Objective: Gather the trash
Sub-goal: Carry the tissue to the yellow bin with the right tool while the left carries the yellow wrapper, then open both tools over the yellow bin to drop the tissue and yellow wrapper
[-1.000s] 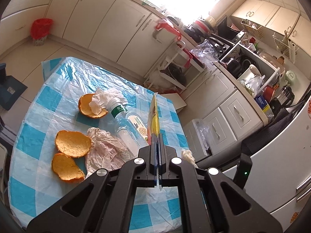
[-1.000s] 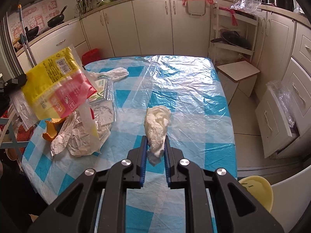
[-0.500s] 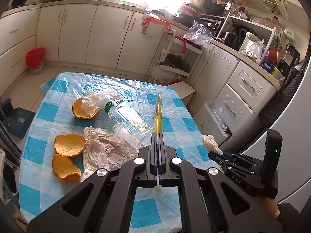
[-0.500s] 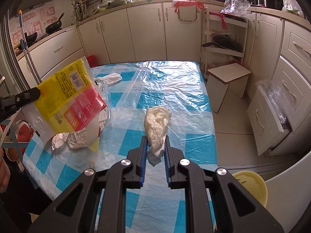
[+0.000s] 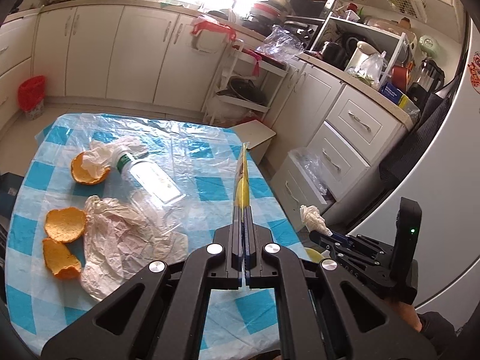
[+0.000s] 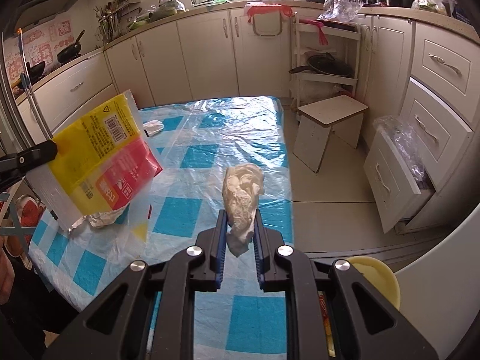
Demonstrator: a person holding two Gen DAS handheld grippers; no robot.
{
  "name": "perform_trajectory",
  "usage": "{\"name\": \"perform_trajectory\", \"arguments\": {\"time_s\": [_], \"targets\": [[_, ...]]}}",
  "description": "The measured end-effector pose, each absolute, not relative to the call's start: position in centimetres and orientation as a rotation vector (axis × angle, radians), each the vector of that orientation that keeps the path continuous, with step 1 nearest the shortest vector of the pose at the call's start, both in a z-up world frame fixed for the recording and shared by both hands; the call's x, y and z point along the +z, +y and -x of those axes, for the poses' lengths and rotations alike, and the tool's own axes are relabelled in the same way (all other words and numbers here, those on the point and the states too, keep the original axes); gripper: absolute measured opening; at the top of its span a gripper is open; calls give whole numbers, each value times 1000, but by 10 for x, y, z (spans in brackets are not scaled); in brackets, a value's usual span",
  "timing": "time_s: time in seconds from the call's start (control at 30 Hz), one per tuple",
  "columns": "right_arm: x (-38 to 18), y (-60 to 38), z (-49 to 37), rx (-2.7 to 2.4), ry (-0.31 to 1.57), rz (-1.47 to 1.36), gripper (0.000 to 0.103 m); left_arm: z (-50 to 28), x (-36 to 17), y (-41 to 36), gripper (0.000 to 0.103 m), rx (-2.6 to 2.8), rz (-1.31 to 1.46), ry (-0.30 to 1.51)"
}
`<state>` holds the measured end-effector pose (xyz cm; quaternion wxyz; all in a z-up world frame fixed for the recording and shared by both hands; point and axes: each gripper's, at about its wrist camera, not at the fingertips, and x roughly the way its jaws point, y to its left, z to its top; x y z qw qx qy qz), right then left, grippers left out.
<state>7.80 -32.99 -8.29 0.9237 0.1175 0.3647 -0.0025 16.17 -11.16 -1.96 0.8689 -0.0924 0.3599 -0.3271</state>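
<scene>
Both hands are loaded, so the collecting looks partly done, though nothing shows what has already been binned. The left gripper (image 5: 243, 210) has its jaws pinched flat on a yellow and red snack wrapper (image 6: 102, 162), held in the air above the desk (image 5: 210, 186); the right gripper (image 6: 240, 231) has its jaws clamped on a crumpled tissue wad (image 6: 243, 192), lifted beyond the desk's near right corner. Left on the desk: a clear plastic bottle (image 5: 150, 177) lying on its side near the middle, three orange peel pieces (image 5: 64, 223) along the desk's left side, one cupping a tissue beside the bottle's cap, and a big crumpled sheet of paper (image 5: 120, 240) just in front of the bottle. A yellow bin (image 6: 378, 276), seemingly the drop-off, sits on the floor off the desk's near right corner. The desk wears a blue-and-white checked cloth under clear plastic, in a cream-cabinet kitchen with cluttered counters.
</scene>
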Motion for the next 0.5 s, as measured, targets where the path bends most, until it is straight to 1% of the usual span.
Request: {"name": "perform_trajectory", "arguments": {"time_s": [0.17, 0.27, 0.4, 0.43, 0.47, 0.5], "targets": [[-102, -383, -57, -142, 775, -313, 17, -148, -21, -161, 1, -784, 192, 787], [-129, -420, -43, -239, 833, -375, 17, -132, -31, -203, 1, -850, 165, 819], [-175, -455, -33, -313, 962, -458, 19, -118, -51, -256, 1, -904, 159, 879], [-186, -462, -32, -328, 991, -478, 21, -116, -58, -269, 1, -911, 163, 900], [-193, -467, -30, -347, 1009, -504, 29, -116, -64, -279, 1, -913, 162, 916], [-199, -475, -27, -365, 1019, -547, 33, -114, -72, -291, 1, -913, 157, 934]]}}
